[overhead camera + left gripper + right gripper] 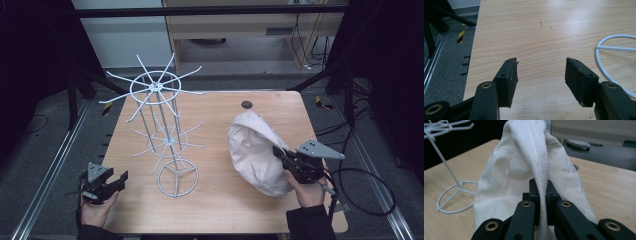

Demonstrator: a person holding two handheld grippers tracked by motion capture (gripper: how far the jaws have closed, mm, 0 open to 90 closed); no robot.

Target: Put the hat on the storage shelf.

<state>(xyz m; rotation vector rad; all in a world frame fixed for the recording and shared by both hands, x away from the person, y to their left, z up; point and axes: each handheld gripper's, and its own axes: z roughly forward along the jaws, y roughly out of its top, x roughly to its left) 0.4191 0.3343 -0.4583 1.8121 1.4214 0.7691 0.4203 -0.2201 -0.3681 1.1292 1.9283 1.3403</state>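
Grey floor and dark metal frames lie all around a light wooden counter. On the left half of the counter stands a tall white wire rack. It has a round ring at the bottom and thin arms sticking out like spokes at the top and in the middle.

On the right half of the counter sits a cream cloth bag. It is puffed up and leans a little. A thick cloth strap runs up from the bag. The right gripper is at the bag's right side, held in a hand. Its two black jaws are pressed together on the strap, and the strap runs down between them in the right gripper view.

The left gripper is near the front left corner of the counter, well apart from the bag and just left of the rack's bottom ring. Its jaws are spread wide, with nothing between them but bare wood below. A black cable loops off the right gripper past the counter's edge.
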